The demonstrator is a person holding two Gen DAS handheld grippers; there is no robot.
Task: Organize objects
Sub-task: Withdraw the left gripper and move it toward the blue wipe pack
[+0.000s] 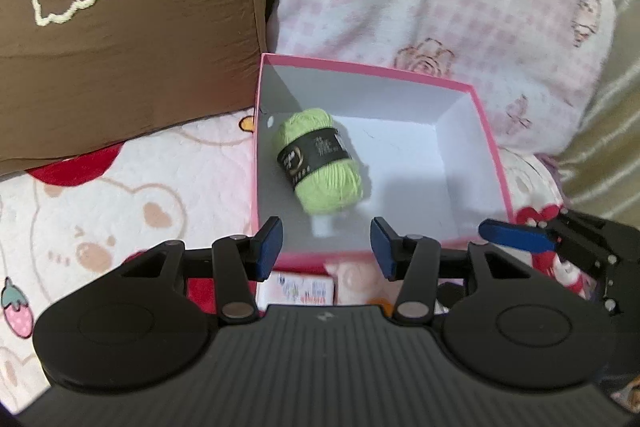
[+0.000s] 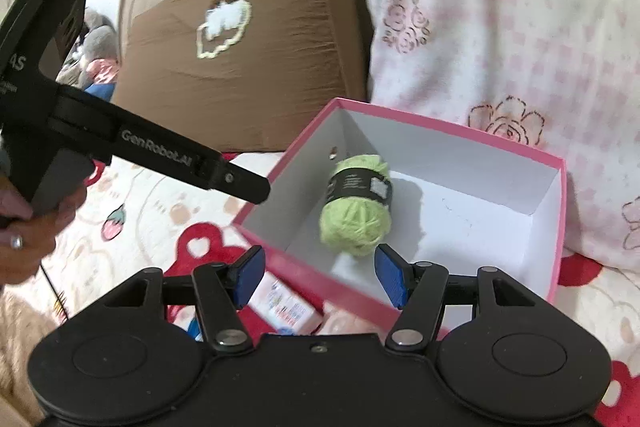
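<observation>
1. Done so far, as I judge it: one green yarn skein (image 1: pixel 319 157) lies on its side inside the pink gift box (image 1: pixel 486 131), just ahead of the left tongs (image 1: pixel 326 249) and toward the box's left wall. The rest of the box floor is bare.
2. The left tongs stand partly apart with nothing between the blue pads; their jaws hover over the near rim of the box.
3. The right tongs (image 2: pixel 318 277) stand wider apart, also empty, with the skein just beyond their tips and the box's near corner below them.
4. Left to do, by my reading: a small white carton (image 2: pixel 286 307) with red and blue print lies on the bed below the right tongs, outside the box, beside a pale pink soft item (image 1: pixel 352 279) that I cannot identify. Both look like candidates for packing.
5. Writing: "GenRobot.AI" reads clearly on the arm of the left tool in the right wrist view.
6. The skein's black band (image 1: pixel 316 155) carries a round gold emblem and small print, too blurred to read; the carton's print is likewise illegible.
</observation>
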